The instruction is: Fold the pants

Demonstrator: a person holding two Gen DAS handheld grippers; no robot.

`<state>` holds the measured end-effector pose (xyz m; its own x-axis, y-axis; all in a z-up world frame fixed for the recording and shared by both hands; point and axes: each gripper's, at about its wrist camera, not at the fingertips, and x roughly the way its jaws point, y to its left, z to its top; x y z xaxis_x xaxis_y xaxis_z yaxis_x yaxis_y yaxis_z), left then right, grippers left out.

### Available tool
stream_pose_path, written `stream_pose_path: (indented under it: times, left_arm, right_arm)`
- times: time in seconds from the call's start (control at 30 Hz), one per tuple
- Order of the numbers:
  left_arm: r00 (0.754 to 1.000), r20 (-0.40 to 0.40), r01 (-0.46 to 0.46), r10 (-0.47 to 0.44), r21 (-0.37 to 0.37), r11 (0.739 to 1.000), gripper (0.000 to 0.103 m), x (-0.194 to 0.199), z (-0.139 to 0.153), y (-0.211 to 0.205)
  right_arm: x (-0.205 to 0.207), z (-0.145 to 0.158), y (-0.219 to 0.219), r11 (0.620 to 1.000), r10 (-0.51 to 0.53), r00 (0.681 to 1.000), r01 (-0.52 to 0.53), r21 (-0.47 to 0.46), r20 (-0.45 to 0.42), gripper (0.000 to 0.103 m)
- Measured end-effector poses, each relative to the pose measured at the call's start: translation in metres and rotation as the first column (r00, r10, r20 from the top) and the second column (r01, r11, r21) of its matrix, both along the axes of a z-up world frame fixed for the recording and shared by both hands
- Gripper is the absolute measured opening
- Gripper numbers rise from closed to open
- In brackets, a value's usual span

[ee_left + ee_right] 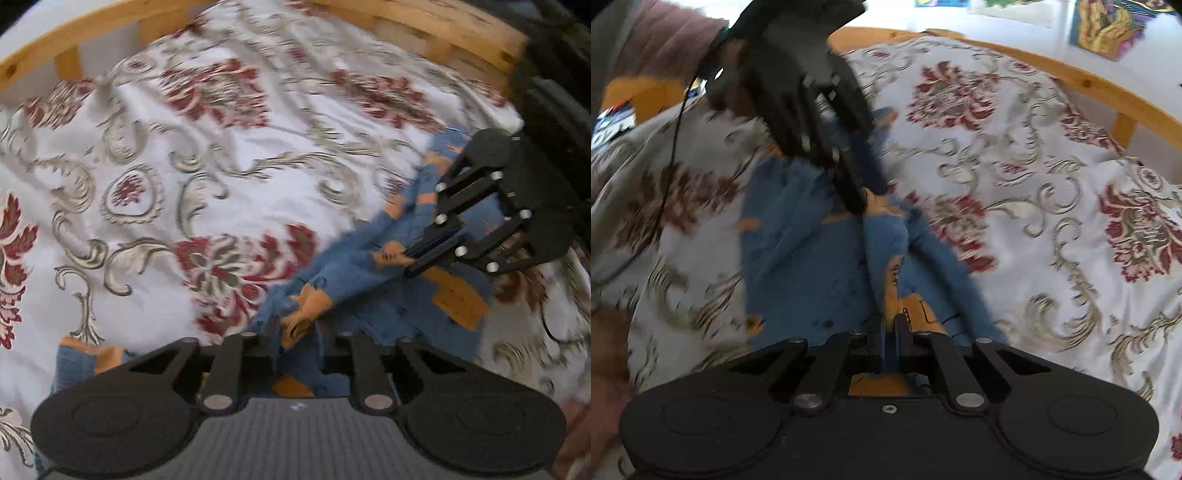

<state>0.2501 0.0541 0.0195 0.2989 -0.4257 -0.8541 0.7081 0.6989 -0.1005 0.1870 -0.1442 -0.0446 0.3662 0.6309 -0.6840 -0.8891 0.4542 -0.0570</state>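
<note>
The pants (369,280) are blue with orange patches and lie bunched on a floral bedspread (207,177). In the left wrist view my left gripper (295,332) is shut on a fold of the pants. My right gripper (417,264) shows there at the right, shut on another part of the cloth. In the right wrist view my right gripper (890,328) is shut on the pants (812,258), with blue and orange cloth between the fingers. My left gripper (858,201) shows above it, fingers closed on the pants. The stretch of cloth between the two grippers is lifted.
The bedspread (1052,192) covers a bed with a wooden frame (424,22) around its far edge, also in the right wrist view (1100,88). Pictures (1108,26) hang on the white wall behind. A dark object (554,74) stands at the bed's right corner.
</note>
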Motion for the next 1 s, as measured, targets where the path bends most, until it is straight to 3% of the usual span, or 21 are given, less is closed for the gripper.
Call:
stream_pose_path:
  times: [0.07, 0.13, 0.2, 0.33, 0.5, 0.53, 0.57, 0.63, 0.77, 1.0]
  left_arm:
    - [0.999, -0.048, -0.003, 0.001, -0.053, 0.999, 0.052, -0.002, 0.004, 0.008]
    - [0.995, -0.097, -0.045, 0.033, -0.123, 0.991, 0.061, 0.004, 0.008, 0.017]
    - [0.988, -0.121, -0.116, 0.097, -0.162, 0.98, 0.061, 0.015, 0.009, 0.023]
    - [0.943, -0.171, -0.3, 0.286, -0.062, 0.952, 0.051, 0.047, 0.001, 0.013]
    - [0.947, -0.206, -0.248, 0.246, 0.019, 0.969, 0.047, 0.056, -0.017, -0.012]
    - [0.946, -0.215, -0.239, 0.242, 0.038, 0.97, 0.039, 0.057, -0.021, -0.015]
    - [0.943, -0.226, -0.237, 0.242, 0.053, 0.97, 0.022, 0.057, -0.024, -0.018]
    - [0.94, -0.227, -0.242, 0.254, 0.079, 0.967, 0.014, 0.057, -0.028, -0.02]
    - [0.943, -0.206, -0.255, 0.263, 0.066, 0.965, 0.007, 0.055, -0.022, -0.017]
    - [0.939, -0.064, -0.34, 0.339, -0.003, 0.94, 0.005, 0.054, -0.003, -0.01]
  right_arm:
    - [0.0, -0.004, 0.0, 1.0, -0.004, 1.0, 0.004, 0.003, -0.008, 0.004]
    - [0.003, -0.006, 0.001, 1.0, -0.013, 1.0, 0.013, 0.014, -0.019, 0.004]
    - [0.002, -0.007, 0.0, 1.0, -0.016, 1.0, 0.016, 0.018, -0.015, 0.004]
    - [0.005, -0.008, -0.002, 0.999, -0.023, 0.999, 0.023, 0.03, -0.025, 0.004]
    - [0.005, -0.008, -0.004, 0.999, -0.032, 0.999, 0.033, 0.04, -0.036, 0.005]
    - [0.006, -0.008, -0.004, 0.998, -0.034, 0.999, 0.036, 0.042, -0.037, 0.005]
    - [0.006, -0.008, -0.004, 0.998, -0.036, 0.999, 0.038, 0.045, -0.038, 0.005]
    - [0.007, -0.007, -0.004, 0.998, -0.043, 0.998, 0.045, 0.052, -0.045, 0.005]
    - [0.009, -0.003, -0.007, 0.994, -0.07, 0.996, 0.074, 0.076, -0.049, 0.005]
    - [0.029, 0.014, -0.01, 0.976, -0.194, 0.981, 0.192, 0.104, 0.009, 0.005]
